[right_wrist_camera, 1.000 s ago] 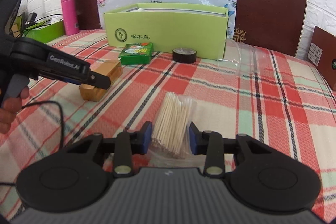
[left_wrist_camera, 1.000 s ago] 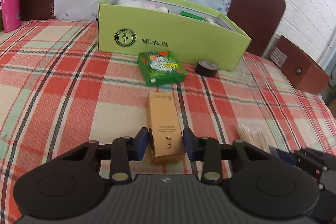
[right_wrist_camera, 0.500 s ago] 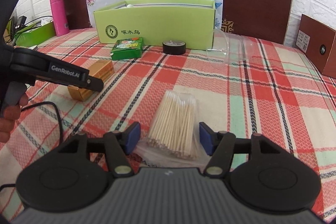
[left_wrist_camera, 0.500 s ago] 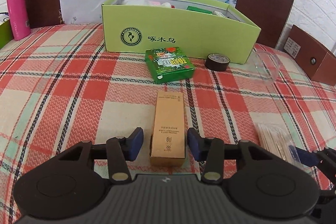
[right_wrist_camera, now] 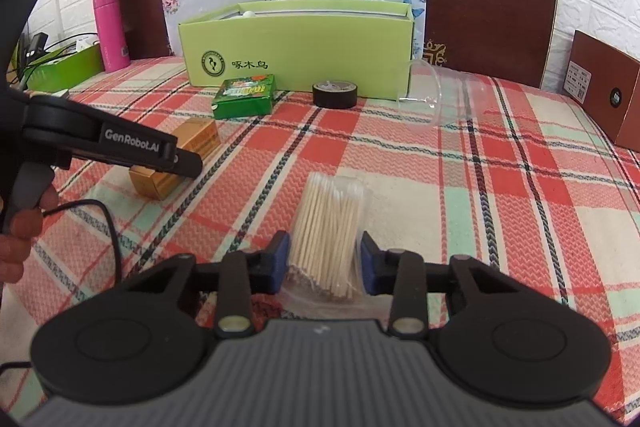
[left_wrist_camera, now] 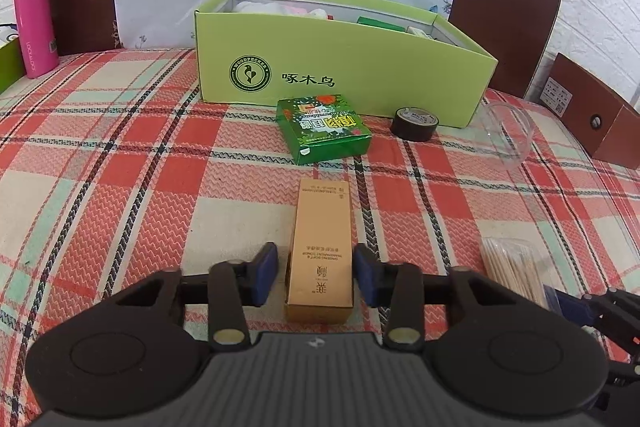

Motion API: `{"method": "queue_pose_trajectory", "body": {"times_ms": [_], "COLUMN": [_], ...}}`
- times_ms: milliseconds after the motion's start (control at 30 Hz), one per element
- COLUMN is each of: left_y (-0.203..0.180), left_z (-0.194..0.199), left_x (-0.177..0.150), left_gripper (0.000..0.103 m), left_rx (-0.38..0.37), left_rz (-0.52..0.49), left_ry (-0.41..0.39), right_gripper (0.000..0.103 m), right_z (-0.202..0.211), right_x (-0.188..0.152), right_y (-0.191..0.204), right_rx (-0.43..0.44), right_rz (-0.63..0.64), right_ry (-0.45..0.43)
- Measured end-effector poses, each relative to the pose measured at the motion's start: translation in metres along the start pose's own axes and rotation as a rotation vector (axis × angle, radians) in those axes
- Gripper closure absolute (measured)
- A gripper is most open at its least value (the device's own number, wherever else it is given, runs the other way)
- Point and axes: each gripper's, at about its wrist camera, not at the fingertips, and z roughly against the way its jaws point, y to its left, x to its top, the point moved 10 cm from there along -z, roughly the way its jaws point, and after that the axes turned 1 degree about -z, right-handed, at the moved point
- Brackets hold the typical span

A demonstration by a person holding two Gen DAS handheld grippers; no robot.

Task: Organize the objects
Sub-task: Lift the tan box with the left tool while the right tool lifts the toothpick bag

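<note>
A long gold carton [left_wrist_camera: 322,239] lies on the plaid cloth between the pads of my left gripper [left_wrist_camera: 316,271]. Its jaws are closing: the right pad meets the carton's side, and a thin gap shows at the left pad. In the right wrist view that left gripper [right_wrist_camera: 188,163] hangs over the gold carton [right_wrist_camera: 160,183]. My right gripper [right_wrist_camera: 325,261] is closing, and both pads press on a clear bag of cotton swabs [right_wrist_camera: 328,219]. The swab bag [left_wrist_camera: 512,267] also shows at the lower right of the left wrist view.
An open lime-green box [left_wrist_camera: 340,71] holding several items stands at the back. In front of it lie a small green pack [left_wrist_camera: 324,129], a black tape roll [left_wrist_camera: 414,123] and a tipped clear cup [left_wrist_camera: 510,131]. A pink bottle [left_wrist_camera: 34,15] stands far left, a brown box [left_wrist_camera: 592,115] right.
Both pairs of jaws stood wider half a second ago and have narrowed again around the carton and the swab bag. Neither object has shifted on the cloth.
</note>
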Motion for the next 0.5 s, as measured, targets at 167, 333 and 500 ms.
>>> {"method": "queue_pose_trajectory", "body": {"times_ms": [167, 333, 500], "left_y": [-0.001, -0.008, -0.014], "left_z": [0.002, 0.008, 0.019], "left_x": [0.0, -0.001, 0.009], "left_gripper": [0.069, 0.069, 0.069], "left_rx": [-0.018, -0.064, -0.104], "left_rz": [0.005, 0.019, 0.019], "left_ry": [-0.004, -0.005, -0.034], "right_gripper": [0.073, 0.076, 0.077], "right_z": [0.001, 0.002, 0.004], "right_x": [0.002, 0.006, 0.019], "right_y": [0.003, 0.009, 0.014], "right_rx": [0.031, 0.092, 0.135], "right_rz": [-0.005, -0.037, -0.047], "right_ry": [-0.002, -0.001, -0.024]}}
